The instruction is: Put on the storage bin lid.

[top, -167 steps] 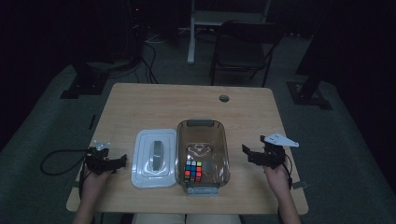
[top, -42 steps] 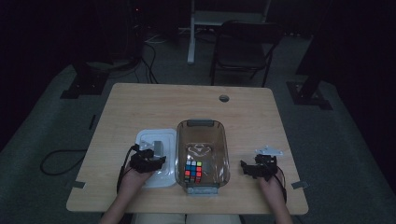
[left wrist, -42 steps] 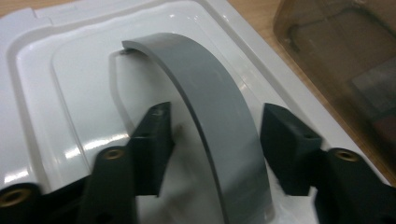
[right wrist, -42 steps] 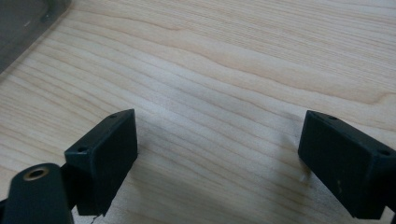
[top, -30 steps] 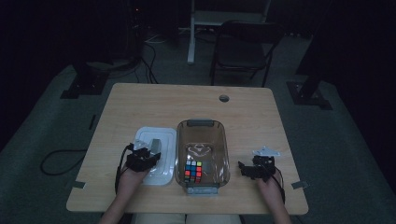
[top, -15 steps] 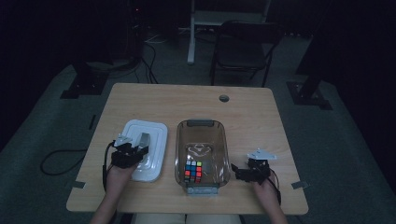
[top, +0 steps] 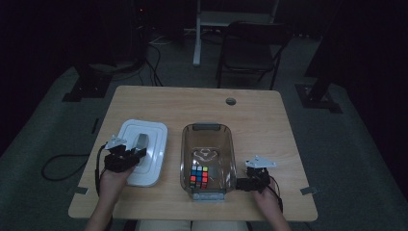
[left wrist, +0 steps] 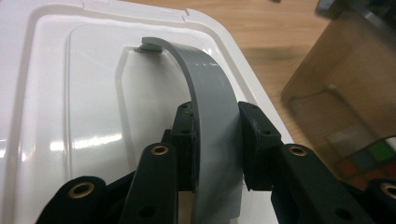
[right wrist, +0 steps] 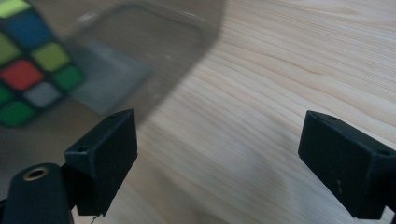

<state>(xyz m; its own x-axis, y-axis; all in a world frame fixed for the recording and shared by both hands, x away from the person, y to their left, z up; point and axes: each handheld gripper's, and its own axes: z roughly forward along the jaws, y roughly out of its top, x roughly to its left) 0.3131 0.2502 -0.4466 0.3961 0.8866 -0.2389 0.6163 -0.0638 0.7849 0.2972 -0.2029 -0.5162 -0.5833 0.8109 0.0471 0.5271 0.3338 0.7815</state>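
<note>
A white lid point(top: 154, 136) with a grey arched handle point(top: 142, 140) is left of the clear plastic bin point(top: 208, 129). My left gripper point(top: 134, 156) is shut on that handle. In the left gripper view the two pads press the sides of the grey handle point(left wrist: 205, 93) above the white lid point(left wrist: 70, 93). A colour cube point(top: 199, 176) lies in the near end of the bin. My right gripper point(top: 239, 184) stands open beside the bin's near right corner, nothing between its fingers. The right gripper view shows the cube point(right wrist: 28, 70) through the bin's wall point(right wrist: 154, 42).
The wooden table point(top: 269, 125) has a round cable hole point(top: 231, 101) at the back. A chair point(top: 250, 53) and desk legs stand on the dark floor beyond. Cables trail off the table's left edge point(top: 62, 163).
The left gripper took the lid's handle and carried the lid left, away from the bin. The right gripper slid left along the table to the bin's near right corner.
</note>
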